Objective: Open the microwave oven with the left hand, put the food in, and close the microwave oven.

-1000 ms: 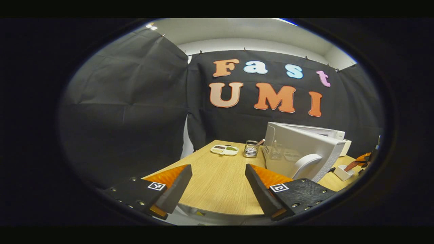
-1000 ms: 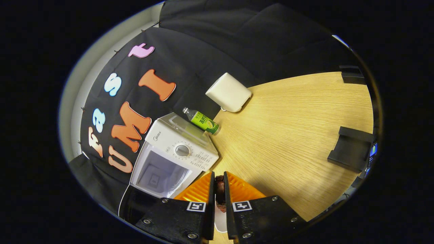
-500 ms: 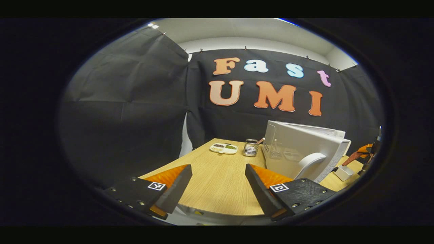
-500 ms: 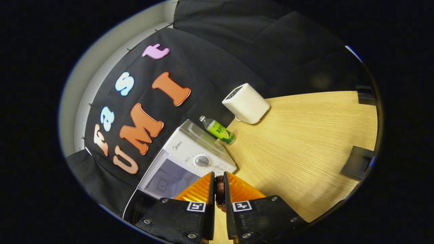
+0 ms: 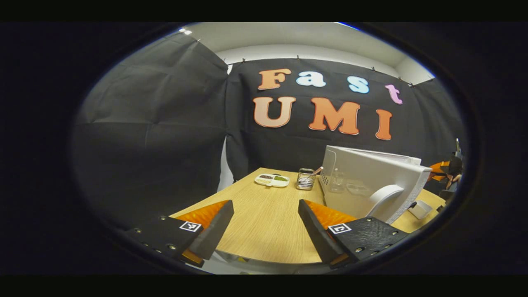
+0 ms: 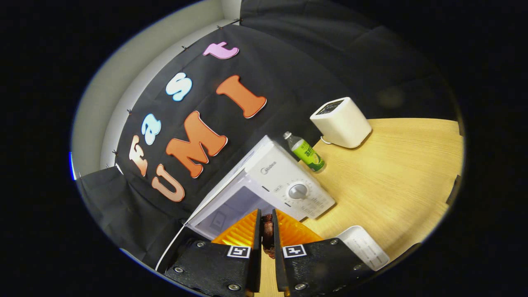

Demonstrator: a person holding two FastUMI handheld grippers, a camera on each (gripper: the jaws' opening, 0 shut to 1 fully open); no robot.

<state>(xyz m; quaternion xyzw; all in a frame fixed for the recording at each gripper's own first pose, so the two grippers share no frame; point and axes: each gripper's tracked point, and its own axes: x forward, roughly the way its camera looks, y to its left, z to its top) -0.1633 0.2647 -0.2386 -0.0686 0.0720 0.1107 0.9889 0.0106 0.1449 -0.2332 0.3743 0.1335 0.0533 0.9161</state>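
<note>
Your right gripper [image 6: 264, 243] is clenched on one small dark reddish-brown piece of food [image 6: 268, 233], pinched between both fingers, held just in front of the microwave. That's one white box-shaped microwave oven [image 6: 284, 181] w/ a round silver dial, standing toward the back edge of the light wooden table [image 6: 396, 181]; its white door [image 5: 371, 181] w/ curved white handle is swung open, cavity [image 6: 231, 206] showing pale inside. Your left gripper [image 5: 266, 225] is released, fingers spread wide w/ nothing between them, over the table's near edge, just left of the open door. Count: one green-labelled clear plastic bottle [image 6: 305, 152] beside the microwave; one white rounded-cube appliance [image 6: 341, 122] near the back edge, past the bottle; one clear glass holder w/ utensils [image 5: 305, 179] and one white divided dish of snacks [image 5: 272, 180] on the table left of the door; one small white container [image 5: 420, 208] near the front edge under the door.
</note>
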